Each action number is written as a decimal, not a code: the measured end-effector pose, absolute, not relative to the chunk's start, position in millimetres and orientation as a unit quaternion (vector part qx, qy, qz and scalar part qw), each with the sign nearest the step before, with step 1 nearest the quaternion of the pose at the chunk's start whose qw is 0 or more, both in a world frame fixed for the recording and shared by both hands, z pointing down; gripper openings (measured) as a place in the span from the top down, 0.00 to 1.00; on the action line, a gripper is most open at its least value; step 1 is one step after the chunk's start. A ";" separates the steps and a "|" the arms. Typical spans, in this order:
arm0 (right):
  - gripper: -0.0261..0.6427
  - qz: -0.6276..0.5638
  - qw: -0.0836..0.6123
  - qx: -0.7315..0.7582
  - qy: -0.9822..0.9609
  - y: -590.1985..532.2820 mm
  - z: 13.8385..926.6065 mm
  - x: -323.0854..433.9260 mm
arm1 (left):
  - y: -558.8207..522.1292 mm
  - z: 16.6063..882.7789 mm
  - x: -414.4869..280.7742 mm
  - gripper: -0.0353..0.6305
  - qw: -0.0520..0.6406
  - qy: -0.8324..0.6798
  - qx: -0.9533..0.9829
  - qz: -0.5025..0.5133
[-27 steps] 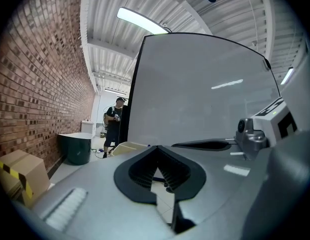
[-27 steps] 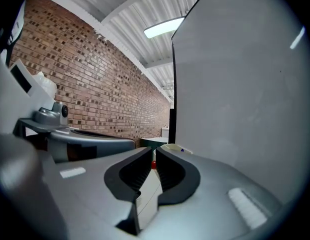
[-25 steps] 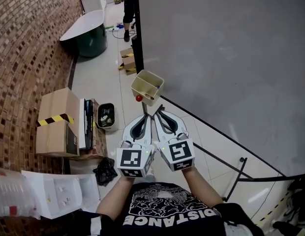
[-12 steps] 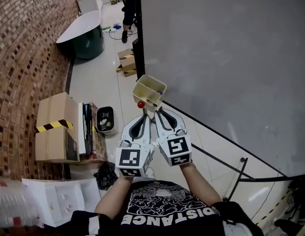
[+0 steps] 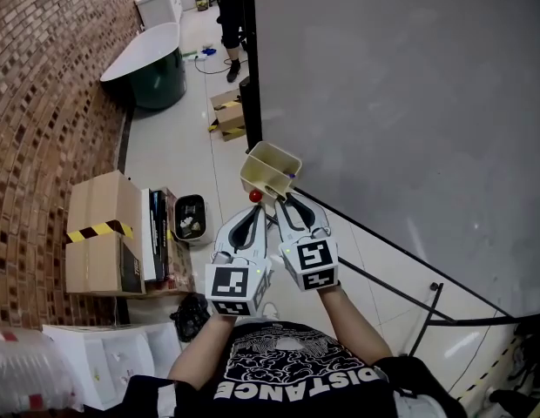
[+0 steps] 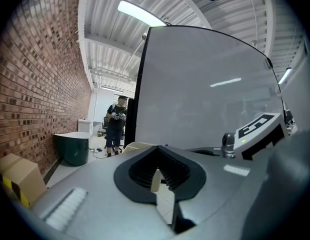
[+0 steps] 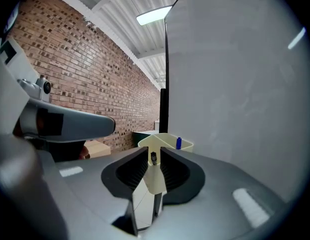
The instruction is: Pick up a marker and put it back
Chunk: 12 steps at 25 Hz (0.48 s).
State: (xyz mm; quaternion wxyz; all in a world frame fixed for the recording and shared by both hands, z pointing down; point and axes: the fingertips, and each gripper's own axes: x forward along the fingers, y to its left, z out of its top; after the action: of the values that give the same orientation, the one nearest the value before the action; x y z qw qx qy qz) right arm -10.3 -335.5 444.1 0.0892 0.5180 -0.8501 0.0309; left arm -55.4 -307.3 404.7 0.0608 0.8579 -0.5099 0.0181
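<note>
Head view: both grippers sit side by side at lower centre, aimed up at a cream holder (image 5: 272, 168) fixed to the lower left edge of a big grey whiteboard (image 5: 401, 103) that fills the right of the frame. The left gripper (image 5: 255, 207) has its jaws closed on nothing. Just ahead of its tip is a red knob (image 5: 254, 196) at the holder's lower left corner.

The right gripper (image 5: 283, 202) has its jaws drawn nearly together. A small dark piece (image 7: 153, 157) sits in the narrow slit between them, and I cannot tell whether it is pinched or what it is. A blue marker (image 7: 178, 143) stands in the holder, its cap poking above the far rim, apart from both grippers.

A brick wall (image 5: 43, 77) runs down the left, with cardboard boxes (image 5: 100, 233) and a small bin (image 5: 189, 216) at its foot. At the upper left is a green tub (image 5: 157, 64), and a person (image 5: 231, 16) stands at the top edge.
</note>
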 end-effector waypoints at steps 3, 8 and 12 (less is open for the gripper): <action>0.89 0.033 0.091 0.516 -0.851 -341.5 446.8 -14.4 | -313.4 405.3 -59.6 0.94 0.061 -0.513 0.856 0.019; 0.89 0.036 0.103 0.520 -0.847 -349.0 453.2 -14.5 | -320.4 407.7 -61.8 0.94 0.063 -0.514 0.855 0.022; 0.91 0.031 0.106 0.525 -0.844 -352.2 452.6 -12.7 | -323.6 407.1 -60.0 0.94 0.064 -0.512 0.856 0.021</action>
State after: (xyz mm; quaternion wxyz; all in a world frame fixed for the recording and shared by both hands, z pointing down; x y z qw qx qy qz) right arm -12.7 -352.2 452.6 0.1055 0.5246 -0.8442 0.0315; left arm -60.0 -323.6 407.1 0.0640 0.8563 -0.5121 0.0214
